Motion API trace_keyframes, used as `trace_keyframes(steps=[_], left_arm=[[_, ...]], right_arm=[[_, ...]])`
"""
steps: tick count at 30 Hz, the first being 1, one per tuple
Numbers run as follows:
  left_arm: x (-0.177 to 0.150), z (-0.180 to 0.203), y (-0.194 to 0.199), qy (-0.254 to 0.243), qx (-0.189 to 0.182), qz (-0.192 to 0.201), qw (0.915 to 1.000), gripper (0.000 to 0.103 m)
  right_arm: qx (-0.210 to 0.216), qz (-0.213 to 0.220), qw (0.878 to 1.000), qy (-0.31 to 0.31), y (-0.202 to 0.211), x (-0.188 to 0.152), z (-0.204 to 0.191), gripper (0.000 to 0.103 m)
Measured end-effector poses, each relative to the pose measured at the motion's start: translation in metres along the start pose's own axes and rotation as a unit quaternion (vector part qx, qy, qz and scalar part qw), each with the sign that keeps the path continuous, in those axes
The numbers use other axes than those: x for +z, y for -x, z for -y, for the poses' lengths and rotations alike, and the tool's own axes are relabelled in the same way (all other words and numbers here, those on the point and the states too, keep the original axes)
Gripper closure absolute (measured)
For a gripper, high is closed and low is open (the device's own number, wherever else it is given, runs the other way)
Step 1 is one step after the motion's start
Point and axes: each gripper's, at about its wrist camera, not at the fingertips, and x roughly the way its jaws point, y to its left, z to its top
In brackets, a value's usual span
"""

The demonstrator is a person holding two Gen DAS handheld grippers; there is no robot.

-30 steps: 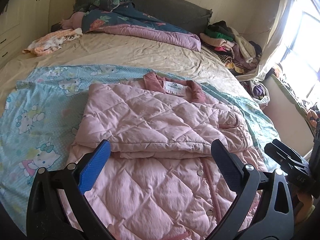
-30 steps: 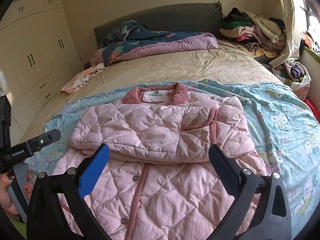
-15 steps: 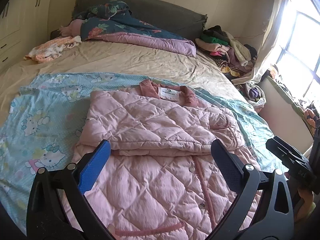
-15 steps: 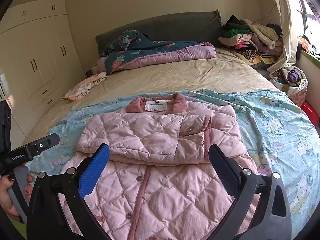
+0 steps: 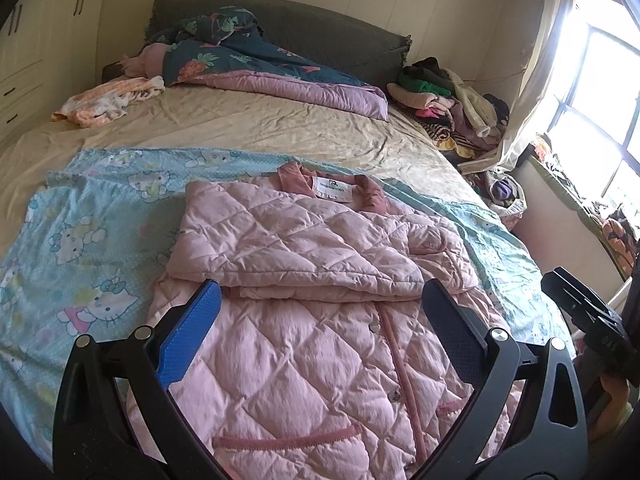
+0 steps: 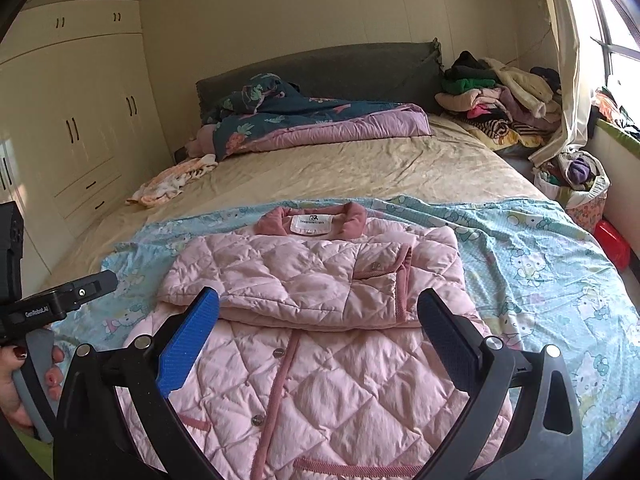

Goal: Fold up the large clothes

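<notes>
I am holding both sets of jaws wide apart and gripping nothing: the left gripper (image 5: 320,312) is hovering over the lower half of the jacket (image 5: 304,280), and the right gripper (image 6: 318,320) is doing the same from the other side, each with the garment framed between its fingers. The jacket is lying face up on the blue sheet (image 5: 80,240) at the near end of the bed (image 5: 260,128), collar (image 6: 312,220) at 12 o'clock and hem at 6 o'clock in both views. I am judging the sleeves as already done, since they are sitting folded across the chest in a thick padded band, so the step in hand is the lengthwise fold. The next move is calling for each gripper to drop to a hem corner, at roughly 7 and 5 o'clock, pinch through the quilting, and carry the hem up toward the collar. The jacket is looking pink, diamond-quilted and puffy, with a darker pink placket, snap buttons and pocket trim; being that bulky, it is likely to spring back unless pressed flat. Off at 2 o'clock, a clothes pile (image 6: 496,96) is waiting.
</notes>
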Motion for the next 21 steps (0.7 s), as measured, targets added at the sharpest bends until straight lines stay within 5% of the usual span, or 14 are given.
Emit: trace_keyframes(steps=[21], left_arm=[[-0.029,0.005,0.031,-0.013,0.004,0.011,0.9999,0.009]], right_arm=[[0.008,0.008,1.0,0.017,0.037,-0.02,-0.001,0.004]])
